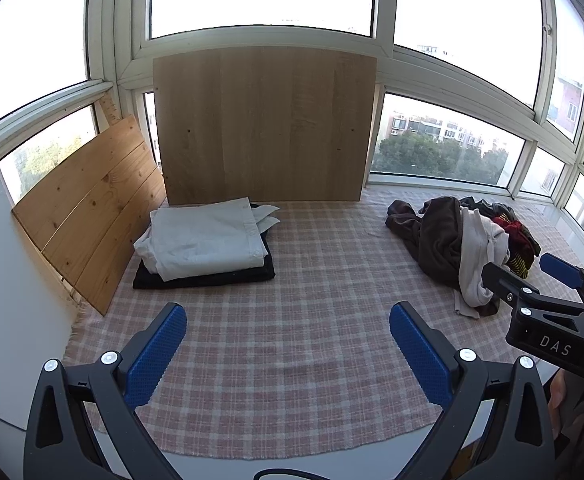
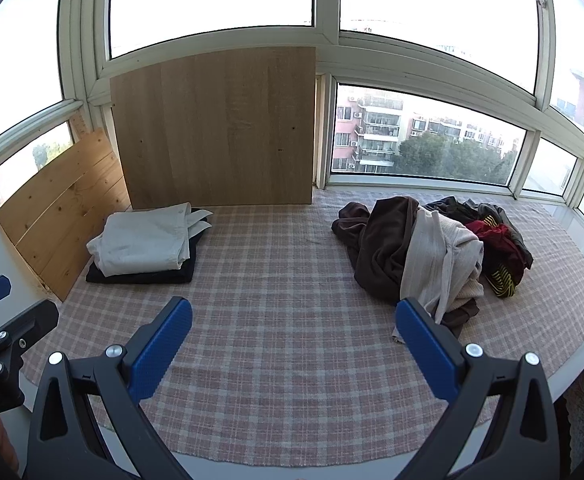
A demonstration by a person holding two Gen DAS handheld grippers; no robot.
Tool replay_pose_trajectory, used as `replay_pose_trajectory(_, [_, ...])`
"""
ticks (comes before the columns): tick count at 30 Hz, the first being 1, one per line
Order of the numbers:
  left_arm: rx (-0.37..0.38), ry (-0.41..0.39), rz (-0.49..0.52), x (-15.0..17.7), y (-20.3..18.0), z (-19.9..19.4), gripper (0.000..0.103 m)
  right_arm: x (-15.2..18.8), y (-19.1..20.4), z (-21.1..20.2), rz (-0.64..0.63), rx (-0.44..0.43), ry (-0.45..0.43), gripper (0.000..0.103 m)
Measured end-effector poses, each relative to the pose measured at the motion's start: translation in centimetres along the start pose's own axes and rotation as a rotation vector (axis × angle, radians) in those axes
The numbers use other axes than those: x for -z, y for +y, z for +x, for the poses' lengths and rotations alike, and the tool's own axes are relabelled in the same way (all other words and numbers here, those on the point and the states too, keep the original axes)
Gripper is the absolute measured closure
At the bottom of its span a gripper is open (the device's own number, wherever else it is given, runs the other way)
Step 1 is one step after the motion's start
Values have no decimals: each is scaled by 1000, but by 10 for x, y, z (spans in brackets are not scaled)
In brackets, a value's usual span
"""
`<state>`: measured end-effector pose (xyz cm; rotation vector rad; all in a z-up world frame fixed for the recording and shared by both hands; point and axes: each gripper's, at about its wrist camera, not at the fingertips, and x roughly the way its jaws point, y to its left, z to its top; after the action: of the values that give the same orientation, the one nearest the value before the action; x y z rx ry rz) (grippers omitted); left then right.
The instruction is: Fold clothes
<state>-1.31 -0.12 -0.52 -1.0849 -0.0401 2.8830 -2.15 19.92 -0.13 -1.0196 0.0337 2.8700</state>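
A pink-plaid cloth [image 1: 292, 320] is spread over the bench by the window. Two folded garments are stacked at the cloth's far left corner: a white shirt [image 1: 204, 240] is laid on top of a black item [image 1: 212, 276], w/ the stack sitting just in front of the leaning boards. A pale board [image 1: 264, 124] is propped upright against the window at the far edge; a pine board [image 1: 88, 208] is leaned along the left edge.

An unfolded pile [image 2: 431, 248] is heaped near the far right corner of the cloth: a brown garment [image 2: 379, 244] at its left, a cream one [image 2: 439, 264] draped over the middle, red and dark pieces w/ yellow stripes [image 2: 503, 252] at the right. The centre of the cloth btwn stack and pile is left bare.

The left gripper [image 1: 288, 348] is held above the near edge, its blue fingers [image 1: 156, 360] spread wide apart w/ nothing btwn them. The right gripper [image 2: 293, 348] is likewise held above the near edge, fingers [image 2: 427, 352] spread wide and nothing gripped; the right-hand finger is seen just in front of the cream garment's hem, though contact can't be told. In the left view the right gripper is seen at the right, beside the pile.
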Motion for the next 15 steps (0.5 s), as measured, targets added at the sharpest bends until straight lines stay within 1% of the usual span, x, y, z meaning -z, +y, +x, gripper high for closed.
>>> replay_pose_trajectory(15, [21, 15, 15, -3, 2, 8, 0, -1, 3, 4, 5, 18, 8, 0])
